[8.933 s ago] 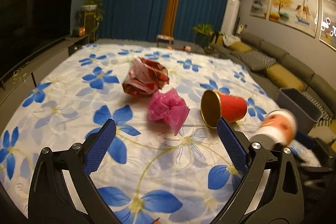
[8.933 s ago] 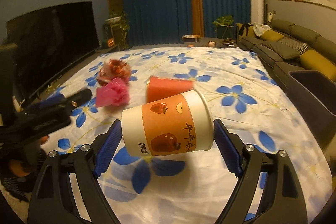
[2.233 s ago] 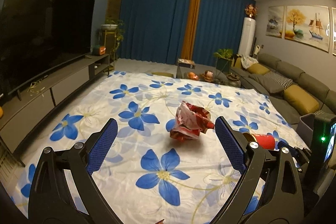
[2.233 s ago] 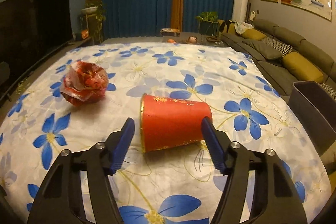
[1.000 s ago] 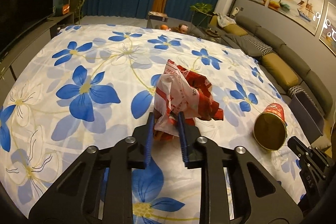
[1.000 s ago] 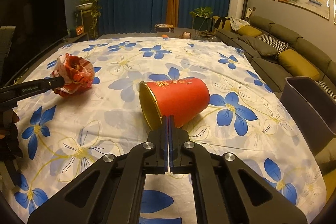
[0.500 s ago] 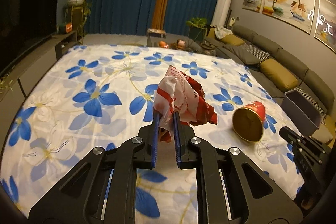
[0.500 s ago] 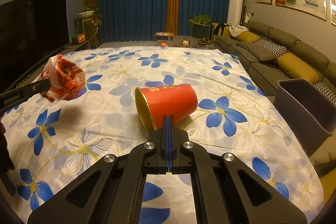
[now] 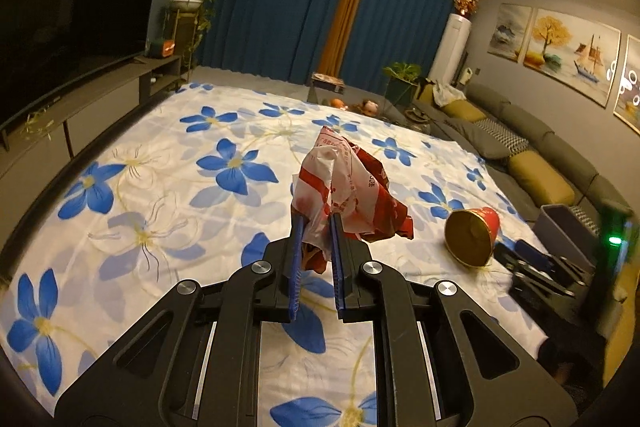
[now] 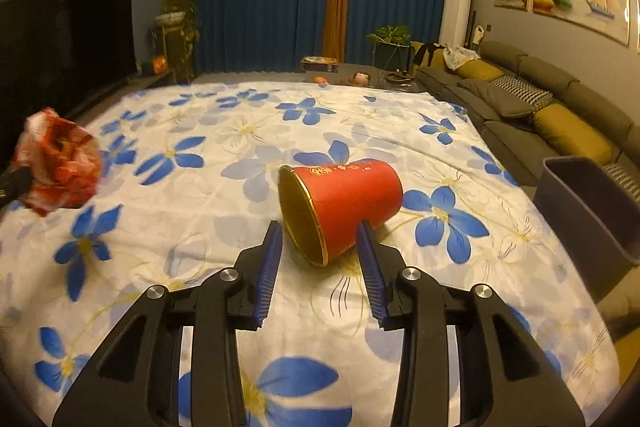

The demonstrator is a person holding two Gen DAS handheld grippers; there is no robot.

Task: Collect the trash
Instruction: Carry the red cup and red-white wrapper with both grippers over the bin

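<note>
A crumpled red-and-white plastic bag (image 9: pixel 348 187) hangs above the flowered cloth, and my left gripper (image 9: pixel 316 223) is shut on its lower edge. From the right wrist view the same bag (image 10: pixel 60 163) floats at the far left. A red paper cup (image 10: pixel 352 195) with a gold inside lies on its side on the cloth, mouth toward me. My right gripper (image 10: pixel 319 229) is opening. The cup's lower rim sits between the fingertips, and the pads do not press on it. The left wrist view shows the cup (image 9: pixel 474 233) at the right, with the right gripper (image 9: pixel 532 259) blurred behind it.
A white cloth with blue flowers (image 10: pixel 200 207) covers the wide low surface. A dark grey bin (image 10: pixel 580 195) stands off its right edge, in front of a grey sofa (image 10: pixel 540 99) with yellow cushions. A dark TV (image 9: pixel 60 39) and a low cabinet run along the left.
The left gripper has lifted the bag off the cloth and carried it along. The right gripper's jaws, shut a moment ago, have parted around the cup's rim.
</note>
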